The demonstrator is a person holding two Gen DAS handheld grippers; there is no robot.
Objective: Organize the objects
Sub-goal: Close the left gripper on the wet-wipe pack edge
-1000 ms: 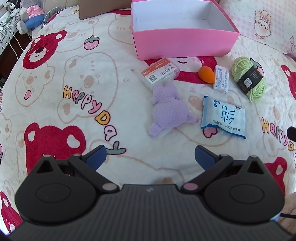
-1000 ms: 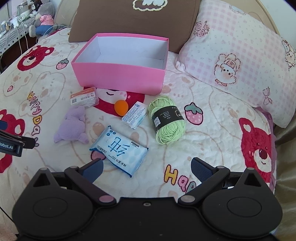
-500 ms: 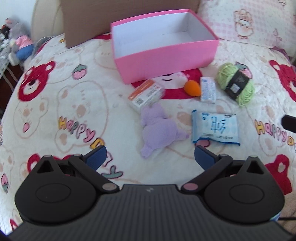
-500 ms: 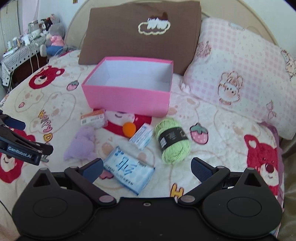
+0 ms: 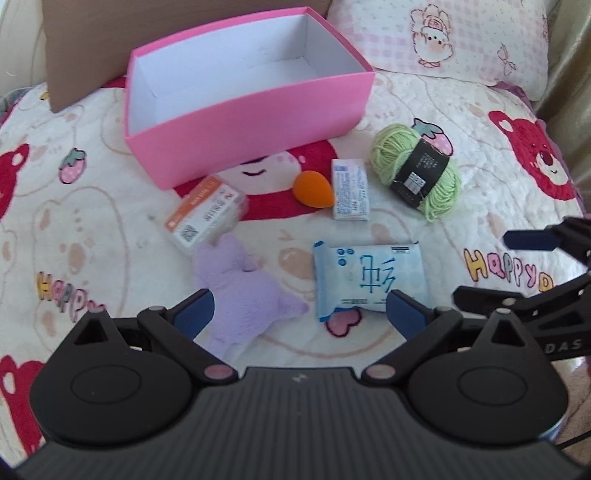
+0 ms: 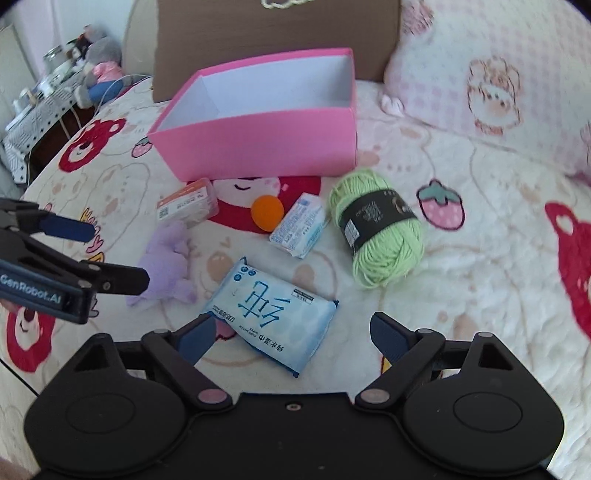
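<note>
An empty pink box (image 5: 255,110) (image 6: 258,146) stands on the bear-print bedspread. In front of it lie an orange-labelled clear case (image 5: 205,216) (image 6: 186,205), an orange sponge egg (image 5: 314,188) (image 6: 266,212), a small white packet (image 5: 349,190) (image 6: 298,226), a green yarn ball (image 5: 417,171) (image 6: 380,225), a purple plush (image 5: 243,291) (image 6: 166,266) and a blue wipes pack (image 5: 369,277) (image 6: 269,314). My left gripper (image 5: 301,314) hovers open over the plush and the pack's near edge. My right gripper (image 6: 291,332) is over the wipes pack; its jaws are closing, not touching it.
A brown cushion (image 6: 277,33) and a pink checked pillow (image 6: 480,74) lie behind the box. A side table with a stuffed toy (image 6: 99,66) stands beyond the bed's left edge. Each gripper shows at the edge of the other's view.
Both grippers have dropped closer to the objects. The left one shifted right, over the plush and wipes pack. The right one's jaws have narrowed slightly above the wipes pack.
</note>
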